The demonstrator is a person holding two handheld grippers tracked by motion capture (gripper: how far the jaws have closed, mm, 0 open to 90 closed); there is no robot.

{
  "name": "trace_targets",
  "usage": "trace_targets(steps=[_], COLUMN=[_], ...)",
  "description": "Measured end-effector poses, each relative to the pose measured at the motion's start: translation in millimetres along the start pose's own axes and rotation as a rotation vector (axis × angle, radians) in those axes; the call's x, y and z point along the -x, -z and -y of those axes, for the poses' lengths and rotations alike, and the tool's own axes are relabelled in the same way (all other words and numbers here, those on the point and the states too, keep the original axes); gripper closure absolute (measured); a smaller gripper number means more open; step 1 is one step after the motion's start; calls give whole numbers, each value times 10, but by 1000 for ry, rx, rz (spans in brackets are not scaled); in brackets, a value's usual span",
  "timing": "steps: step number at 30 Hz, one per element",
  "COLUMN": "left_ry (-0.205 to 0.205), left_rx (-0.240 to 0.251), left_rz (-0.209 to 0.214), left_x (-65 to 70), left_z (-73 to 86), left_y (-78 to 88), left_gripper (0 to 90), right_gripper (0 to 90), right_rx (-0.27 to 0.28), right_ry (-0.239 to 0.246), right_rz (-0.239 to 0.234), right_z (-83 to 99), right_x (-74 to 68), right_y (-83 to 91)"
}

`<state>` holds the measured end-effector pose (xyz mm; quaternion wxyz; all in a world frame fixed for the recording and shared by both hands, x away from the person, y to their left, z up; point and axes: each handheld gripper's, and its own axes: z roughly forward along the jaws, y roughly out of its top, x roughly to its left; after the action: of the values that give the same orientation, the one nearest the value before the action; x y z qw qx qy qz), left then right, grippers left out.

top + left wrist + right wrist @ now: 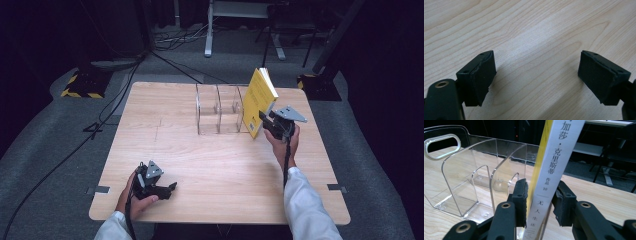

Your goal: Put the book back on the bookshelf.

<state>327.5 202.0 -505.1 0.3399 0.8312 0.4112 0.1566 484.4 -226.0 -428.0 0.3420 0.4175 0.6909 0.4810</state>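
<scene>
Now the right tool (539, 202), jaws loosened, flanks the upright book (554, 170), spine facing it.

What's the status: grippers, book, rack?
Right gripper jaws astride yellow book, grip unclear. Left gripper open, idle on table. Book tilted at clear rack right end. Nothing obstructing.

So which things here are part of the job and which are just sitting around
Part of the job:
- yellow book, standing tilted between the right tongs
- clear plastic rack, beside the book
- wooden table under both

Just around:
- left tongs, open over bare wood
- cables on the grey floor
- yellow-and-black stand foot
- white desk frame at the back
</scene>
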Motion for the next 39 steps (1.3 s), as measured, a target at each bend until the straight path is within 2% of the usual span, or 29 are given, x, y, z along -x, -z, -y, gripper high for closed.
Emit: trace_targets(steps=[6, 13, 26, 39], left_ry=[0, 0, 0, 0], left_rx=[-1, -1, -2, -2], left_rz=[0, 0, 0, 0], left_x=[0, 0, 0, -1], left_z=[0, 0, 0, 0], left_y=[1, 1, 1, 1], left_gripper=[154, 154, 154, 155], right_gripper=[672, 671, 630, 492], right_rx=[-5, -33, -101, -180], right_ry=[-4, 30, 70, 124], right_rz=[-11, -23, -80, -147], right_z=[17, 4, -21, -19], right_x=[68, 65, 97, 100], right_y=[45, 90, 171, 315])
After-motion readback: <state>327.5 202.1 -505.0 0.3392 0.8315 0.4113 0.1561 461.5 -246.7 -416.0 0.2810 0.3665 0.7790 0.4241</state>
